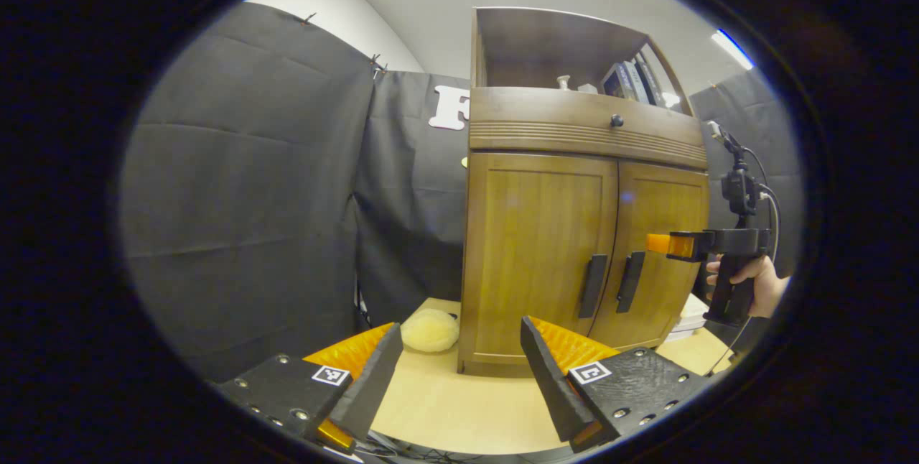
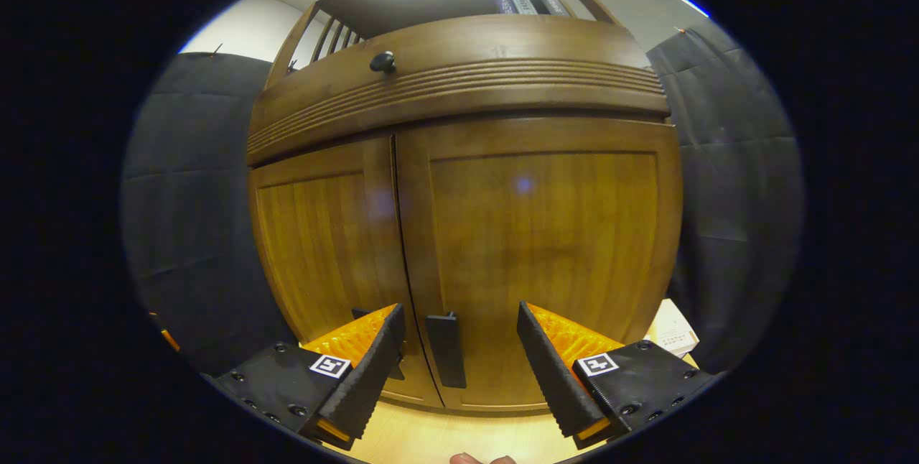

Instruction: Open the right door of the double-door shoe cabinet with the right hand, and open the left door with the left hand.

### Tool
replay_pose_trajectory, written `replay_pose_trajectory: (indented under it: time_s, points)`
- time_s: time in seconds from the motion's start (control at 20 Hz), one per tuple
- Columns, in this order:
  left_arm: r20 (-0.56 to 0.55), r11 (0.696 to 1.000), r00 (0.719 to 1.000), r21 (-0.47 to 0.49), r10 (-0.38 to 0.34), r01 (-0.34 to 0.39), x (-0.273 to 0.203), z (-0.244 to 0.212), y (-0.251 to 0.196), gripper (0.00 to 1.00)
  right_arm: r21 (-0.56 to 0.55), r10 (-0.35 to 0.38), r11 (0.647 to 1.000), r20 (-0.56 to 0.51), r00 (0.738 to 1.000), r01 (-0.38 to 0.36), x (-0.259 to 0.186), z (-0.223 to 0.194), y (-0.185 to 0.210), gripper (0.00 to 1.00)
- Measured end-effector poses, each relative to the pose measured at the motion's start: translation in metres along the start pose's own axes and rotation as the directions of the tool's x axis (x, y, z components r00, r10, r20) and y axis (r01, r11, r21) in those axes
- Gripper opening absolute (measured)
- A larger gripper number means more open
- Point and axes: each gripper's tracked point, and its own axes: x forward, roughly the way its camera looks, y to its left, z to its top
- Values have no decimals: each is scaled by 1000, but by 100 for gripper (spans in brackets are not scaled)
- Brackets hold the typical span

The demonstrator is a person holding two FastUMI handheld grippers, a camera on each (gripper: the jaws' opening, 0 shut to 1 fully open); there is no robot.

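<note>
Right gripper spread wide, holding nothing, right door's handle standing between its fingers, untouched, both doors of the shoe cabinet closed, left gripper equally agape, empty, cabinet well beyond its fingertips.

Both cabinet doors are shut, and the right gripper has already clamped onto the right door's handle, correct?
Not quite. Both doors are shut, but in the right gripper view the right gripper is open, its fingers either side of the right door's handle, not clamped on it.

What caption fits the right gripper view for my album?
Open claw lined up with the right door's handle on the closed cabinet.
</note>
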Motion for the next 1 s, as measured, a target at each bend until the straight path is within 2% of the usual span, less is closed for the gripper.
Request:
replay_pose_trajectory:
  time_s: [0.15, 0.2, 0.3, 0.5, 0.6, 0.65, 0.7, 0.85, 1.0]
  points:
    - [-21, 1000, 1000, -4, 24, -24, 0, 0, 1, 95, 0, 21, 1000, -28, 999, -21, 21, -13, 6, 99]
    - [-32, 999, 999, -4, 33, -33, 3, -2, 2, 94, -7, 20, 1000, -39, 999, -20, 26, -17, 8, 94]
    - [-39, 999, 998, -3, 54, -54, 10, -1, 3, 95, -23, 4, 1000, -45, 999, -5, 31, -23, 9, 100]
    - [-13, 998, 998, -16, 65, -65, 3, -1, 7, 95, -70, -59, 996, -84, 995, 54, 45, -45, -1, 100]
    - [-21, 997, 997, -8, 71, -71, 6, -4, 8, 95, -52, -64, 997, -94, 994, 59, 50, -51, -1, 94]
    - [-26, 997, 997, -4, 75, -75, 8, -4, 7, 95, -46, -64, 997, -91, 994, 60, 50, -51, -1, 94]
    - [-32, 997, 997, -4, 77, -77, 10, -4, 6, 95, -45, -60, 997, -86, 994, 56, 50, -49, -1, 99]
    - [-29, 998, 997, -18, 66, -67, 10, -5, 8, 95, -53, -49, 998, -85, 995, 45, 48, -44, -2, 89]
    - [0, 999, 999, -20, 42, -42, 7, 0, 6, 96, -42, -55, 998, -94, 994, 51, 43, -37, 0, 64]
